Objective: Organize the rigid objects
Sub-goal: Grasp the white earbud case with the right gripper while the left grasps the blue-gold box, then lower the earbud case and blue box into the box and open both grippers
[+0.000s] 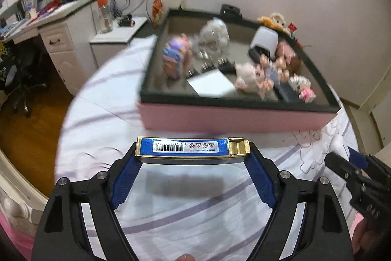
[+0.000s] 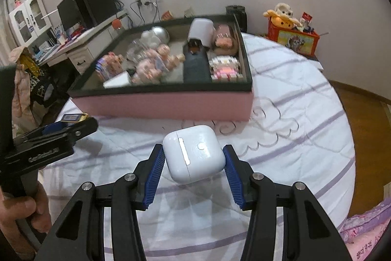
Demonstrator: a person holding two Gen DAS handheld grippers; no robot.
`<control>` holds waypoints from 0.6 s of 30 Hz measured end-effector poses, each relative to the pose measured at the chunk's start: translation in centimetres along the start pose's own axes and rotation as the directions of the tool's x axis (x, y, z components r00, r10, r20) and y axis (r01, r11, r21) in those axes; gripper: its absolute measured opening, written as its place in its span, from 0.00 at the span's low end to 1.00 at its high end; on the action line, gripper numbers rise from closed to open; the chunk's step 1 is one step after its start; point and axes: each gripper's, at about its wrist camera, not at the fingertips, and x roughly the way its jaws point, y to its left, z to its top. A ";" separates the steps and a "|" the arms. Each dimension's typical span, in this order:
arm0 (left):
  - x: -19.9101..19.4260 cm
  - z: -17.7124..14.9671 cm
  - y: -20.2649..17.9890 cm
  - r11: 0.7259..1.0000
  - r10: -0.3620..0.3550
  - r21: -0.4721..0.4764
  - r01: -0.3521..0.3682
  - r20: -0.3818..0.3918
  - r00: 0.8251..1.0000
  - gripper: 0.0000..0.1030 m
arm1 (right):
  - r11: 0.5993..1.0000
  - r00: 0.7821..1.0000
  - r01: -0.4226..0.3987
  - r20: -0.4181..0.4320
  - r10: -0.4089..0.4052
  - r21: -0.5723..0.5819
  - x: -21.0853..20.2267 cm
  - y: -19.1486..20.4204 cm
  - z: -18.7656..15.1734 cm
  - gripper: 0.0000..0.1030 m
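Held crosswise between the blue pads of the left gripper (image 1: 193, 158) is a blue and gold lighter (image 1: 193, 148), lifted clear of the striped bedsheet (image 1: 102, 119), which shows its shadow. Meanwhile the right gripper (image 2: 194, 162) pinches a white earbud case (image 2: 194, 157) above the same sheet. Just beyond both sits the pink tray (image 2: 166, 105), filled with small dolls and other trinkets.

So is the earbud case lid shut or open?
Shut. The white case held in the right tool shows only a thin closed seam between lid and body, with no gap.
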 end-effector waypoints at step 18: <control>-0.8 9.3 -0.7 0.996 0.006 0.087 -0.017 0.123 0.992 0.81 | 0.995 0.990 -0.020 0.135 0.033 -0.096 -0.1 3.3 12.4 0.49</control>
